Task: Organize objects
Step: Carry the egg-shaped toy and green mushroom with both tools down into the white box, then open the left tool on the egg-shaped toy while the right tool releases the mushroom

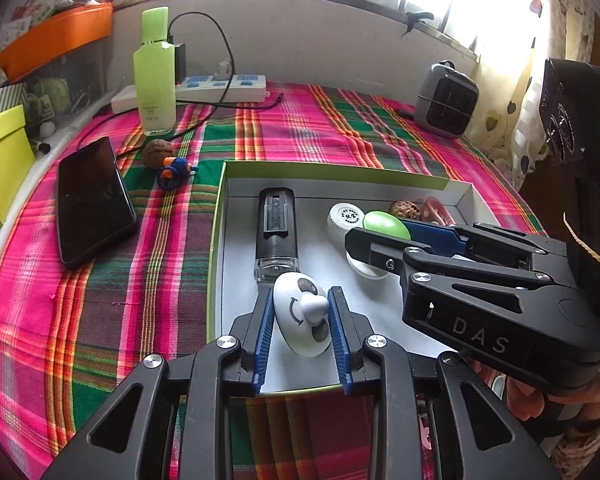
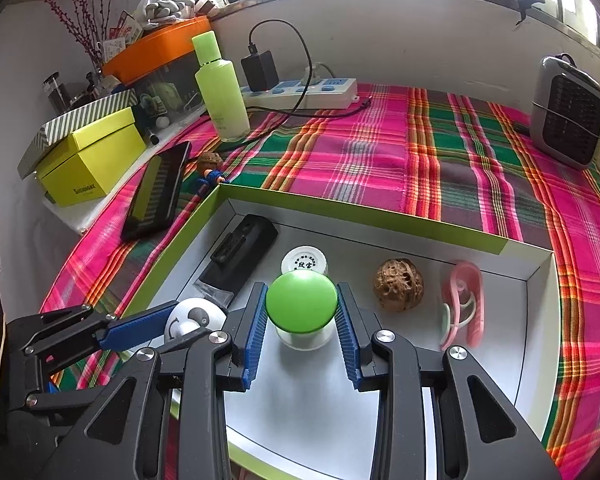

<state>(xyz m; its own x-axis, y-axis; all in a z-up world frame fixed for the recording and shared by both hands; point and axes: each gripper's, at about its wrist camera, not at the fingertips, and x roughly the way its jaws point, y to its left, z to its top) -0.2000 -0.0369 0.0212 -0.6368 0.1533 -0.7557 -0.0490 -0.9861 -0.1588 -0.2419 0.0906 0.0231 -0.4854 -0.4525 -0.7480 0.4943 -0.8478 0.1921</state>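
Six items are counted inside the shallow box [image 2: 380, 218] with the green rim, which sits on the plaid-covered bench [image 2: 380, 152]: a black stamp-like case [image 2: 240, 252] at about 10 o'clock in the right wrist view, a white round jar [image 2: 305, 262] at 12 o'clock, a walnut [image 2: 399, 285] at 2 o'clock, a pink clip [image 2: 462, 304] at 3 o'clock, a green-capped jar [image 2: 302, 300] at centre, and a white smiley-face toy [image 1: 302, 314] at 8 o'clock. The right gripper [image 2: 302, 312] has its fingers closed against both sides of the green-capped jar, whose base appears to rest on the box floor. The left gripper [image 1: 302, 320] has its blue fingers [image 1: 262, 340] pressed to either side of the smiley-face toy near the box's front edge; whether the toy is lifted or resting cannot be told. Outstanding, judged from the layout: a second walnut [image 1: 157, 153] and a small blue and orange figure [image 1: 175, 168] lie touching each other on the cloth just outside the box's far left corner, at 10 o'clock in the left wrist view. A black phone [image 1: 92, 200], a green bottle [image 1: 155, 76] and a power strip [image 1: 220, 86] also stand outside; whether they belong to the sorting is unclear. Estimate: more than half done, with two small pieces likely left.
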